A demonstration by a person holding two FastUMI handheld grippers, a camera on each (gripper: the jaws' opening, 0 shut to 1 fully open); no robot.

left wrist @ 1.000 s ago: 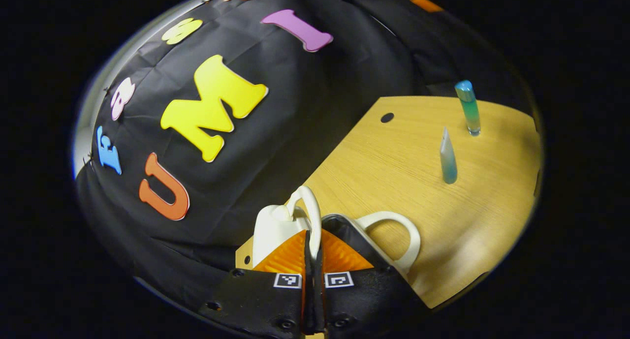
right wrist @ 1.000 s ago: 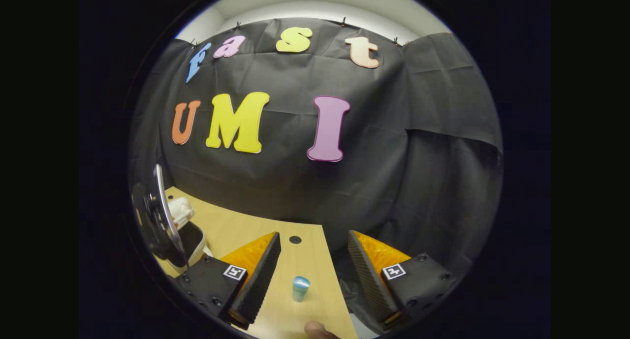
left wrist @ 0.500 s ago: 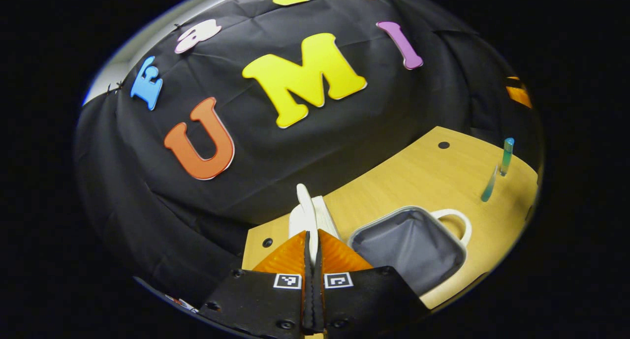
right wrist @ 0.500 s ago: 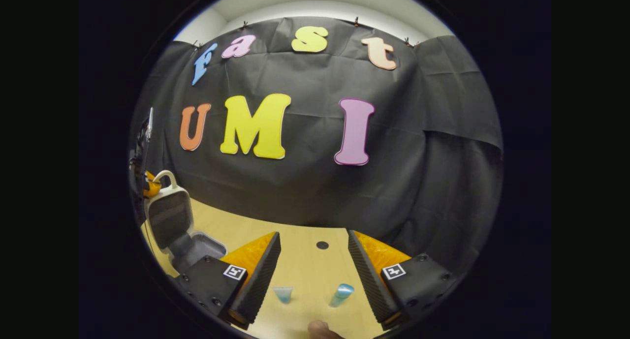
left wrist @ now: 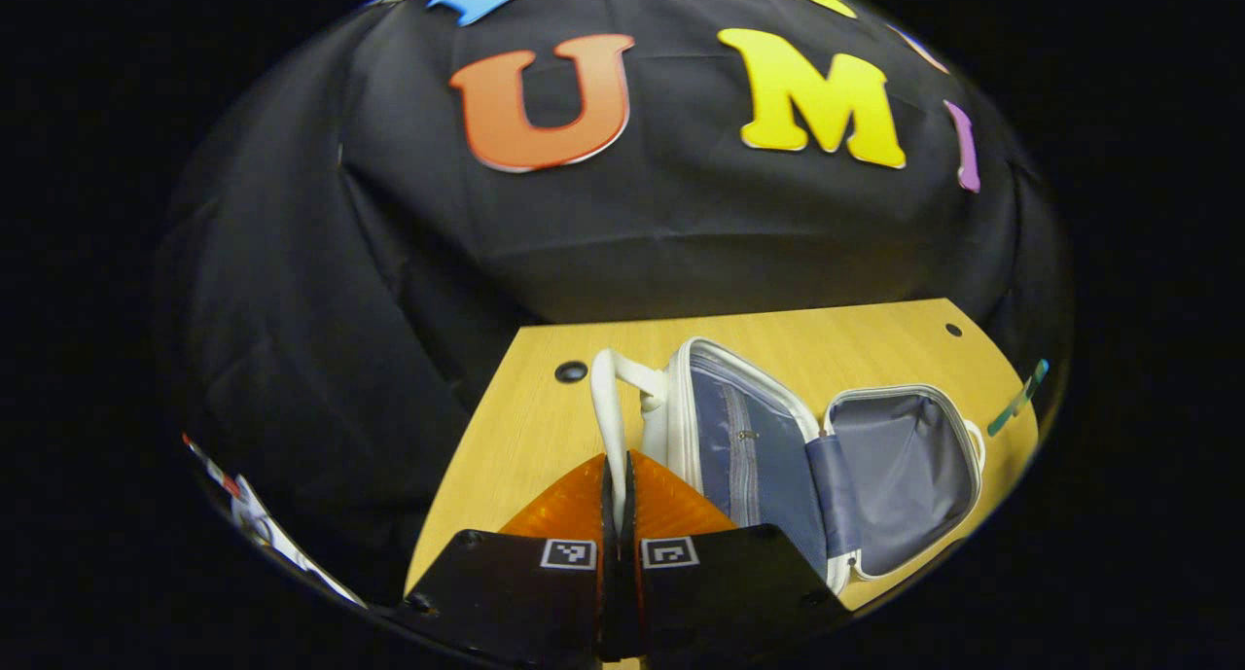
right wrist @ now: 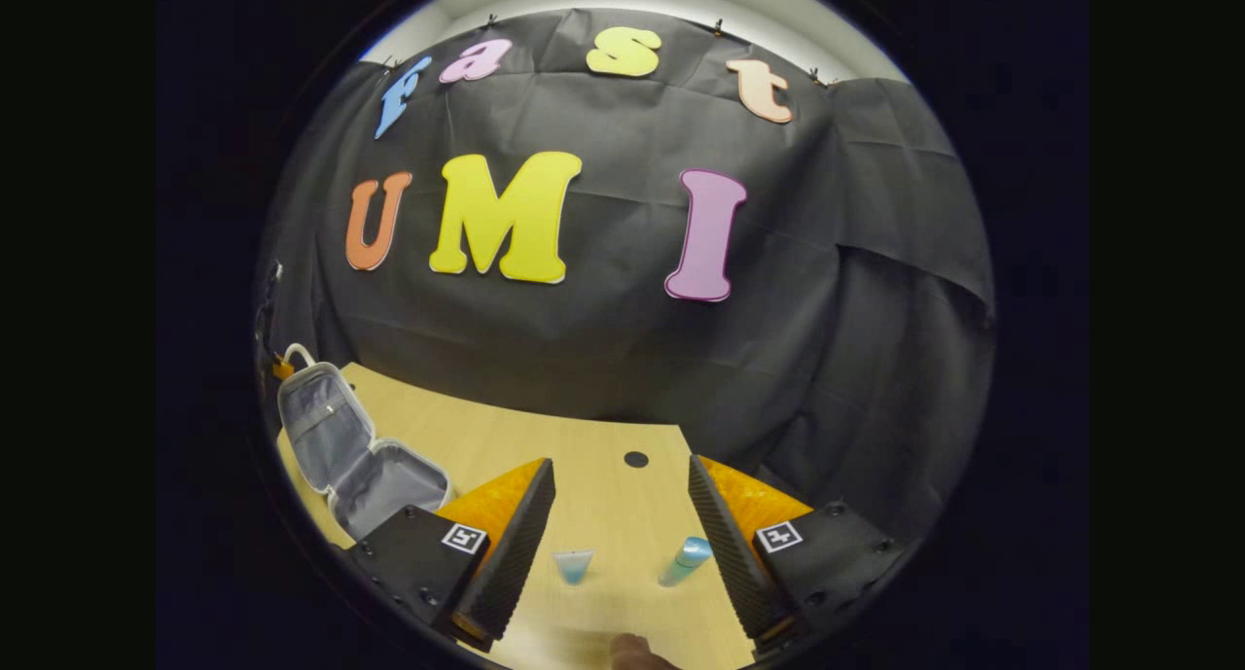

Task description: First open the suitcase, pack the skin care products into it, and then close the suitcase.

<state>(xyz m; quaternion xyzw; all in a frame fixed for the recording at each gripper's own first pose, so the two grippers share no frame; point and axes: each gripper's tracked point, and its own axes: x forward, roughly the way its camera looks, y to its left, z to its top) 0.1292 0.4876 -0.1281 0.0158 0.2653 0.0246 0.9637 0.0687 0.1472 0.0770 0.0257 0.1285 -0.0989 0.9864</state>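
Note:
The small white suitcase (left wrist: 905,476) lies open on the wooden table (left wrist: 525,446), its grey lining showing in both halves. The lid (left wrist: 739,446) is swung back, and my left gripper (left wrist: 616,476) is shut on the lid's white handle (left wrist: 605,398). In the right gripper view the open suitcase (right wrist: 340,446) sits far left. My right gripper (right wrist: 618,544) is open above the table, with two skin care products standing between and ahead of its fingers: a short blue tube (right wrist: 573,565) and a taller blue-green tube (right wrist: 686,560). Neither finger touches them. The tubes (left wrist: 1016,398) also show at the far right.
The booth's black cloth wall (right wrist: 603,359) closes off the back of the table. A small dark hole (right wrist: 636,459) marks the tabletop near its rear edge. A fingertip (right wrist: 632,651) shows at the bottom of the right gripper view.
The left gripper, still shut on the handle, has swung the lid further back, so the suitcase now lies wide open. The right gripper has hardly moved.

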